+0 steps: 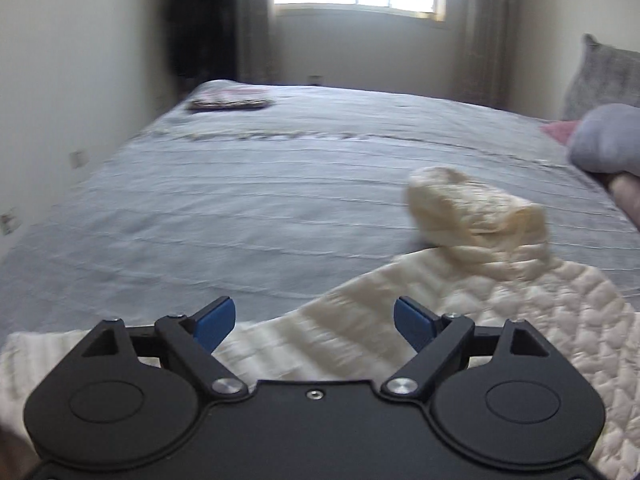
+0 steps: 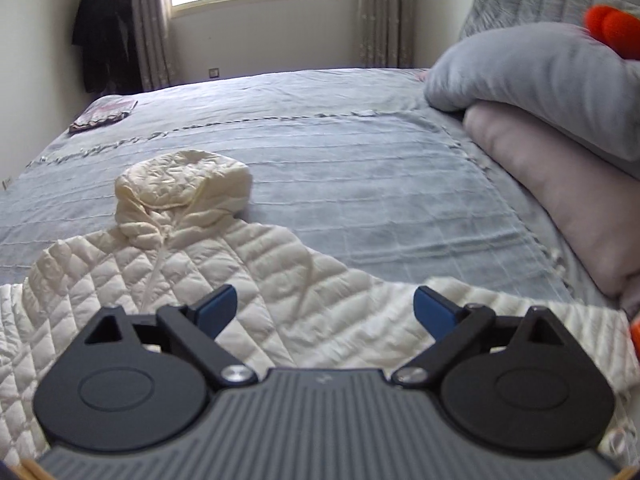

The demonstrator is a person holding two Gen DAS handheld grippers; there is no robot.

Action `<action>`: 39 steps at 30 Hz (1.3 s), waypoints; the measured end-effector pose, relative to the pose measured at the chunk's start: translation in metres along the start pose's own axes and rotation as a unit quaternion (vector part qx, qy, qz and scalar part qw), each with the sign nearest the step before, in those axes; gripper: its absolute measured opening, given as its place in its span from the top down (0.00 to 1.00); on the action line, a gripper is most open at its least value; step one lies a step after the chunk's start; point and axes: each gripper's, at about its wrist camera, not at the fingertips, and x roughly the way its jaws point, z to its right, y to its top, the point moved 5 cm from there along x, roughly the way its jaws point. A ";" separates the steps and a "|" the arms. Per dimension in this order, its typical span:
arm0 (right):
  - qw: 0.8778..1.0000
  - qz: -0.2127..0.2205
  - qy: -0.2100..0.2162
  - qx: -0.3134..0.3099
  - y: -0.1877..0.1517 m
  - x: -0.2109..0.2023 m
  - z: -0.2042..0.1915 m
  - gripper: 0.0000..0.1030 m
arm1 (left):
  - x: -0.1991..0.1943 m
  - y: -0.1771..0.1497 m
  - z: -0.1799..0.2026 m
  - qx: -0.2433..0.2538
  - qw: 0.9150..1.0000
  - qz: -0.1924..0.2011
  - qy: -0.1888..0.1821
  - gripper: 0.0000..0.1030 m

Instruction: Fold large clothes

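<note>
A cream quilted hooded jacket (image 2: 200,264) lies spread front-up on the grey-blue bedspread (image 2: 360,168), hood (image 2: 180,188) pointing toward the window. In the left wrist view the jacket (image 1: 540,312) fills the lower right, its hood (image 1: 472,208) ahead to the right and a sleeve (image 1: 320,332) under the fingers. My left gripper (image 1: 314,322) is open and empty above that sleeve. My right gripper (image 2: 324,312) is open and empty above the jacket's other shoulder and sleeve (image 2: 500,300).
Stacked grey and pink pillows (image 2: 552,92) lie at the bed's right side, with something orange (image 2: 612,28) on top. A small folded patterned cloth (image 2: 104,114) lies at the far left corner. A dark coat (image 2: 102,32) hangs by the window curtain.
</note>
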 end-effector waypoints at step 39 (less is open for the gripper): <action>0.999 0.010 -0.008 0.039 -0.039 0.200 0.026 0.02 | 0.249 0.093 0.095 -0.086 0.994 -0.018 -0.065 0.22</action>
